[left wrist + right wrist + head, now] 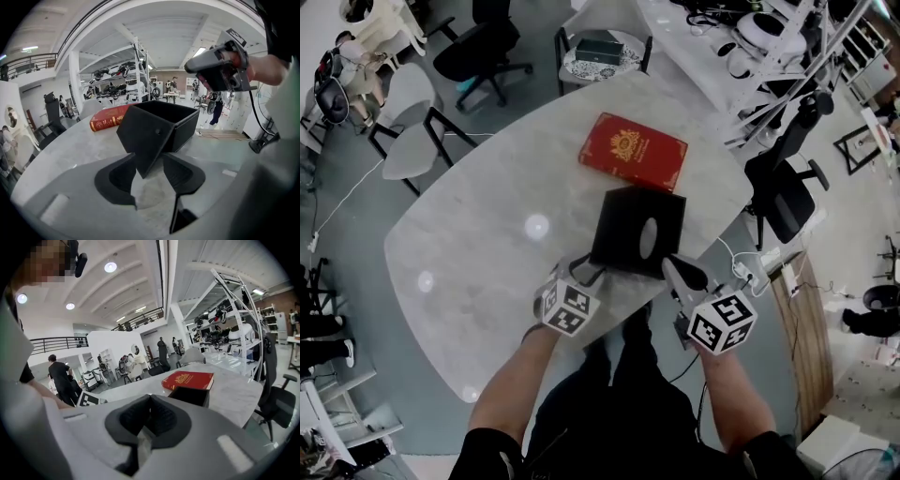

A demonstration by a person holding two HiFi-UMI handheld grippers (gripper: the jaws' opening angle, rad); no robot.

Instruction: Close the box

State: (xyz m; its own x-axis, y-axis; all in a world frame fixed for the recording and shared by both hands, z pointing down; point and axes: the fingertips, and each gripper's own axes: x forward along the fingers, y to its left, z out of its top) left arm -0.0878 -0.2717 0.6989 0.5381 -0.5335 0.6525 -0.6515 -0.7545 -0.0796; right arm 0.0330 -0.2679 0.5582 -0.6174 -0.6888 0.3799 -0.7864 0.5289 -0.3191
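A black box [637, 230] stands open on the marble table [469, 244], close to the near edge. One of its flaps [145, 136] hangs outward over the near side. My left gripper [149, 158] is open, and the flap's lower corner sits between its fingers with no pad pressing on it. In the head view the left gripper [581, 270] is at the box's near left corner and the right gripper [680, 269] at its near right corner. My right gripper [150, 399] is shut and empty, a little above and short of the box [190, 395].
A red book [633, 150] lies flat just beyond the box. Office chairs [483, 47] [783, 192] stand around the table. A small round table [600, 52] and a white shelving rack [787, 56] are farther back. People stand in the distance.
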